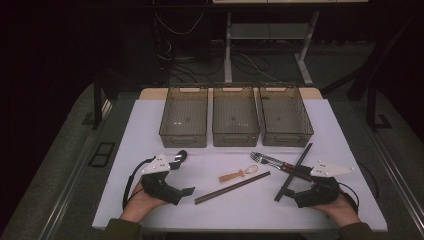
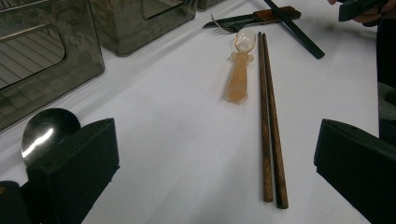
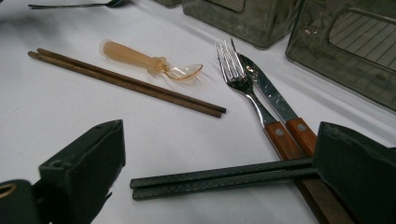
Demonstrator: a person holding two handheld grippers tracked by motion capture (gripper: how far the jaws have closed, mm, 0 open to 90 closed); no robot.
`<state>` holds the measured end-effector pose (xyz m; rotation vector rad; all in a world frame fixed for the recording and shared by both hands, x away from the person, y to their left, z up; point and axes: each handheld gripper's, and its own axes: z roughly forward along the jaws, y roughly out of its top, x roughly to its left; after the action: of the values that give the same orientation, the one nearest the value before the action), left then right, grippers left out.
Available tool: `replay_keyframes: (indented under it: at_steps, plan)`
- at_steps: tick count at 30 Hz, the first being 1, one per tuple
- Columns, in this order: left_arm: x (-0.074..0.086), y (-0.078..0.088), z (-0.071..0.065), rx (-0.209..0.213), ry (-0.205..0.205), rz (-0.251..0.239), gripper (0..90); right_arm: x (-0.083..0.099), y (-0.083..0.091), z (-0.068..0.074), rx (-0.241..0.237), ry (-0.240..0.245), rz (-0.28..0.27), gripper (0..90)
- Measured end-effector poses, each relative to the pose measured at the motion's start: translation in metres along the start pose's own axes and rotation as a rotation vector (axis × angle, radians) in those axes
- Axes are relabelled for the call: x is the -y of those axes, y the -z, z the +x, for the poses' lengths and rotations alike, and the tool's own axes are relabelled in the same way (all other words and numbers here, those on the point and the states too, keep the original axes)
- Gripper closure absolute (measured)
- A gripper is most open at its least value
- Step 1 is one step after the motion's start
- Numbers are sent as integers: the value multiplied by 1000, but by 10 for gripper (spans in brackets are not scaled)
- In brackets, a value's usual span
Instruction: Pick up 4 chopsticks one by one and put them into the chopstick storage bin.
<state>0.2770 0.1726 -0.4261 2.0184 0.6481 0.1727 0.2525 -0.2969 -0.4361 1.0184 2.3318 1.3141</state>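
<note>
My left gripper point(image 1: 184, 176) rests at the front left of the white table point(image 1: 150, 125), jaws open and nothing between them point(image 2: 215, 154). A metal spoon point(image 2: 46, 133) lies just beside its left jaw. Ahead of it lie a pair of brown chopsticks point(image 2: 270, 126) and a small amber spoon point(image 2: 240, 70). My right gripper point(image 1: 295, 184) sits at the front right, open point(image 3: 219, 158). A pair of black chopsticks point(image 3: 219, 179) lies across the gap between its jaws, over the wooden handles of a fork point(image 3: 243, 84) and a knife point(image 3: 271, 98). The pads do not press on them.
Three smoky see-through bins stand in a row at the back: left point(image 1: 184, 116), middle point(image 1: 235, 115), right point(image 1: 285, 115). A person's hands point(image 1: 142, 205) hold both grippers at the near edge. Bare table lies along the left and right sides.
</note>
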Motion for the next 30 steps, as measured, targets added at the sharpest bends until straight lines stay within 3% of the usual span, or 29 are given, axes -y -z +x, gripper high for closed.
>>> replay_keyframes:
  at_steps: [6,10,11,14,16,20,30]
  plan:
    - [0,-1,1,2,3,2,0,-3,0,1,-7,-15,29,73]
    - [-1,-1,1,-1,3,4,0,-5,2,2,-14,-8,25,153]
    - [0,-1,0,-2,1,6,0,-5,3,2,-22,-19,31,235]
    - [1,-1,-1,-1,4,2,0,-7,2,4,-39,-14,49,329]
    - [2,0,-1,-1,7,3,0,-7,1,5,-43,-11,56,345]
    - [2,0,-1,4,3,5,0,-9,-6,12,-69,2,94,494]
    - [2,-1,-1,5,3,9,0,-11,-18,25,-108,50,154,714]
